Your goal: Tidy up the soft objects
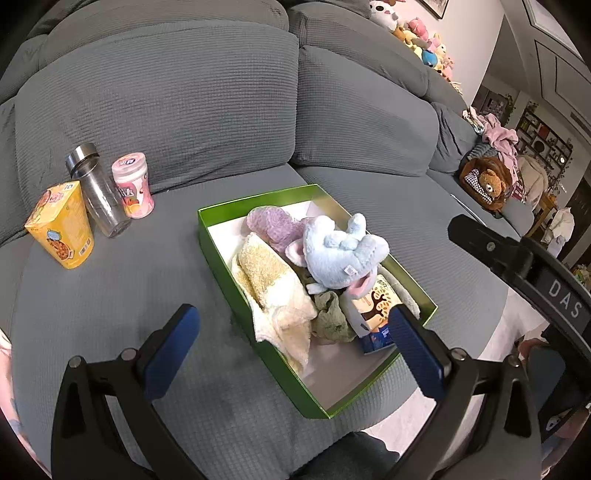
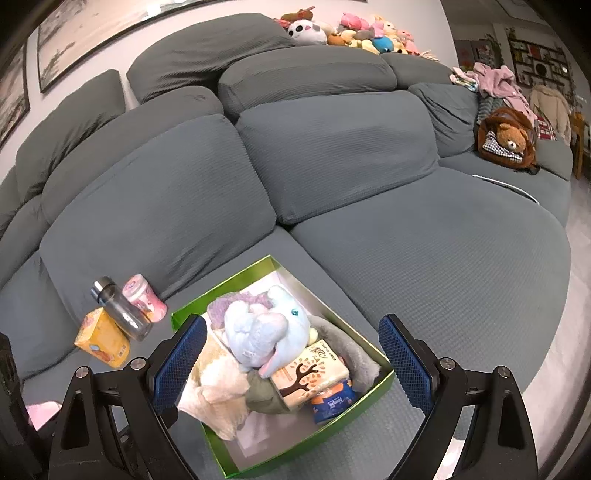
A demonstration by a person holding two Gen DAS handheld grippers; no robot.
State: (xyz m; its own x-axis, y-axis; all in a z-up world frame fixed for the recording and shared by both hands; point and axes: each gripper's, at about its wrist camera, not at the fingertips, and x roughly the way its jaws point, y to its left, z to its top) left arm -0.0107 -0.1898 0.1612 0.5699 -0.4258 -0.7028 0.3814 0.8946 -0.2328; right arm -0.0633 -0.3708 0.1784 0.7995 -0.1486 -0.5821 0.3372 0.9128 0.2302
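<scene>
A green box (image 1: 221,254) (image 2: 384,380) rests on the grey sofa seat. Inside lie a pale blue plush elephant (image 1: 343,254) (image 2: 266,328), a purple cloth (image 1: 269,223) (image 2: 225,306), a cream and yellow towel (image 1: 273,291) (image 2: 218,387), an olive cloth (image 1: 330,321) and tissue packs (image 1: 376,299) (image 2: 314,373). My left gripper (image 1: 295,343) hovers open above the box's near end, nothing between its blue pads. My right gripper (image 2: 291,358) also hangs open above the box, empty. Its black body shows at the right edge of the left wrist view.
A yellow carton (image 1: 61,229) (image 2: 103,341), a clear steel-capped bottle (image 1: 96,190) (image 2: 122,310) and a pink canister (image 1: 133,184) (image 2: 144,297) stand left of the box. Plush toys (image 2: 354,33) line the sofa back. A brown bear bag (image 2: 506,140) and clothes lie far right.
</scene>
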